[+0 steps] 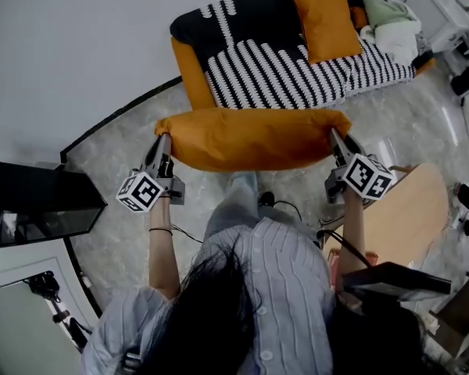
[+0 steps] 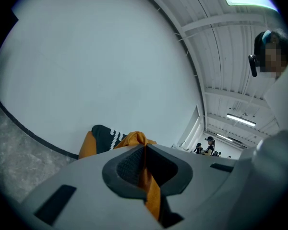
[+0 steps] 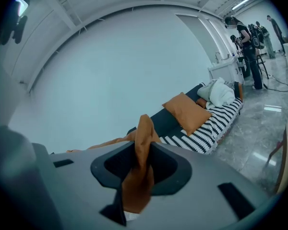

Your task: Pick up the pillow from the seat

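Observation:
An orange pillow [image 1: 254, 137] hangs stretched between my two grippers, in the air in front of the sofa [image 1: 289, 69]. My left gripper [image 1: 164, 143] is shut on the pillow's left corner; orange fabric [image 2: 146, 176] is pinched between its jaws. My right gripper [image 1: 334, 139] is shut on the right corner, with a fold of fabric [image 3: 139, 171] bunched between its jaws. A second orange pillow [image 1: 323, 18] leans on the sofa's back, seen also as the orange pillow [image 3: 186, 111] in the right gripper view.
The sofa has a black and white striped cover [image 1: 277, 73] and orange sides. Pale bundled cloth [image 1: 395, 26] lies at its right end. A black box [image 1: 39, 201] stands at the left, a wooden tabletop [image 1: 406, 217] at the right. People [image 3: 247, 37] stand far off.

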